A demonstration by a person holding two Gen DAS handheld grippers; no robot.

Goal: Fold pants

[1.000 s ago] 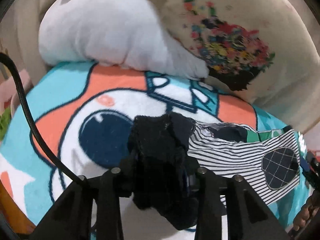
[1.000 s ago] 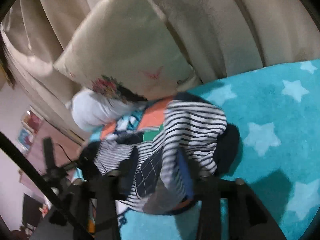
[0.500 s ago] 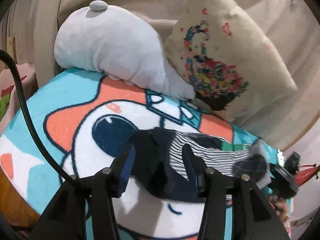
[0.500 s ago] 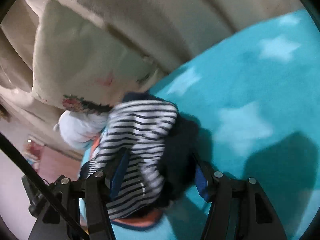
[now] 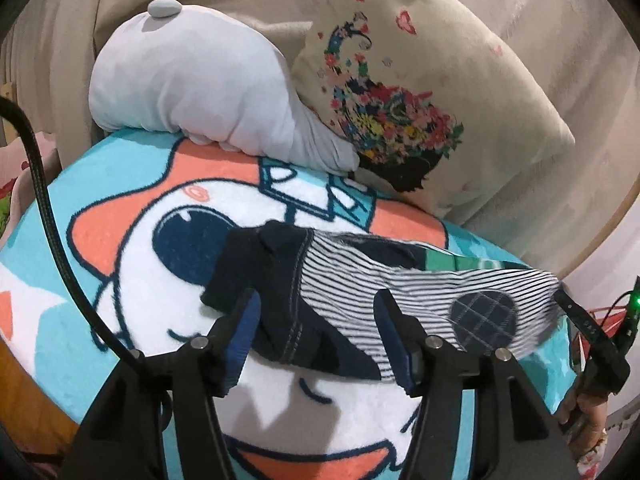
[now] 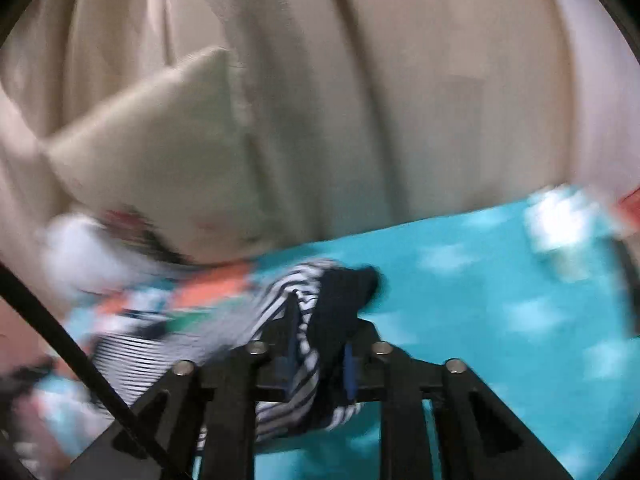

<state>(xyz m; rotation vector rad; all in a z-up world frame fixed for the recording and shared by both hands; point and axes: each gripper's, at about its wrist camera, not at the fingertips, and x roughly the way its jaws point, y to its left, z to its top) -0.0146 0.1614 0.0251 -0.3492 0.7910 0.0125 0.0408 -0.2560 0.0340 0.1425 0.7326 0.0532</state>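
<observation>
The small striped pants (image 5: 360,296), white and navy with a dark cuff and a checked round patch, lie stretched across the cartoon blanket (image 5: 132,240). My left gripper (image 5: 318,334) is open, its jaws wide apart over the dark cuff end, which lies between them. My right gripper (image 6: 318,354) is shut on the other end of the pants (image 6: 308,320) and holds it bunched; this view is blurred by motion. The right gripper also shows at the right edge of the left wrist view (image 5: 592,344).
A grey plush toy (image 5: 200,76) and a cream cushion with a flower print (image 5: 404,92) rest against the beige sofa back (image 6: 380,100) behind the blanket. A black cable (image 5: 48,208) hangs at the left. The blanket's turquoise part with stars (image 6: 500,320) spreads to the right.
My left gripper has opened and let go of the dark cuff, which now lies on the blanket. My right gripper has closed on the striped end and pulled the pants out flatter.
</observation>
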